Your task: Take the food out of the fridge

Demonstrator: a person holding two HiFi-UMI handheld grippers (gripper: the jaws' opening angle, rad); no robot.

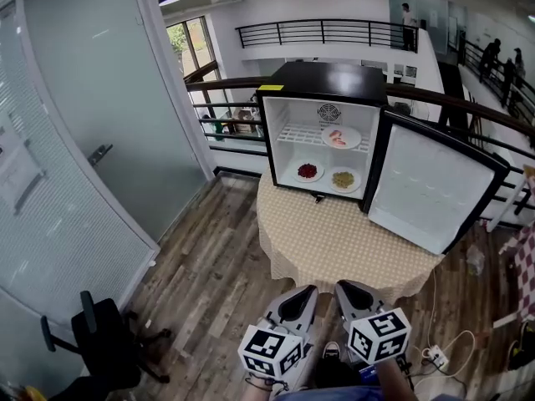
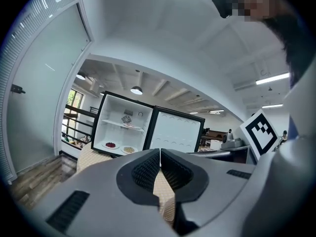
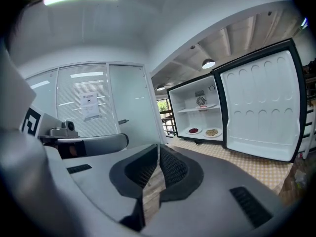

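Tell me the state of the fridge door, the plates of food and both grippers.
fridge door: wide open
plate of pink food: inside, on upper shelf
plate of red food: inside, bottom left
plate of yellowish food: inside, bottom right
left gripper: shut, empty
right gripper: shut, empty

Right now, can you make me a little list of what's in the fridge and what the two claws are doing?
fridge: black, standing on the table
door: swung open
top shelf: plate with pinkish food
bottom: red-food plate on the left, yellowish-food plate on the right
left claw: shut, empty, far from the fridge
right claw: shut, empty, beside the left claw
food taken out: none yet
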